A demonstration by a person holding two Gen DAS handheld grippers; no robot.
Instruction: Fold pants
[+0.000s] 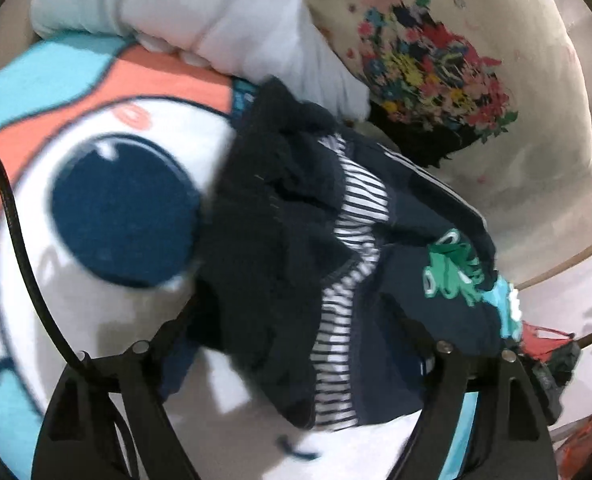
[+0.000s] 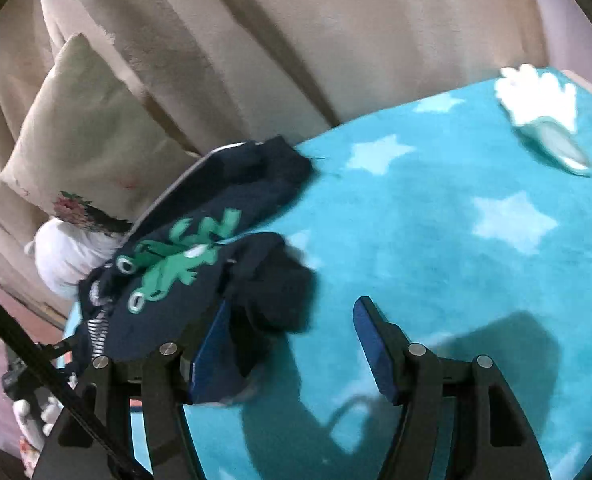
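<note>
The pants (image 1: 279, 220) are dark navy with a striped lining and a green frog print, and they lie bunched on the bed. In the left wrist view the heap sits between and over the fingers of my left gripper (image 1: 296, 320), whose jaws stand wide apart; the fingertips are partly hidden under the cloth. In the right wrist view the pants (image 2: 199, 248) lie at the left. My right gripper (image 2: 291, 340) is open, and a dark fold of the pants rests against its left blue pad (image 2: 211, 344). The right pad (image 2: 372, 344) is over bare blanket.
A turquoise star blanket (image 2: 436, 220) covers the bed, and its cartoon eye print (image 1: 123, 208) lies left of the pants. A white pillow (image 1: 199, 12) and a floral pillow (image 1: 436, 60) lie behind. A beige curtain (image 2: 296, 40) hangs beyond. A black cable (image 1: 15, 220) crosses the left.
</note>
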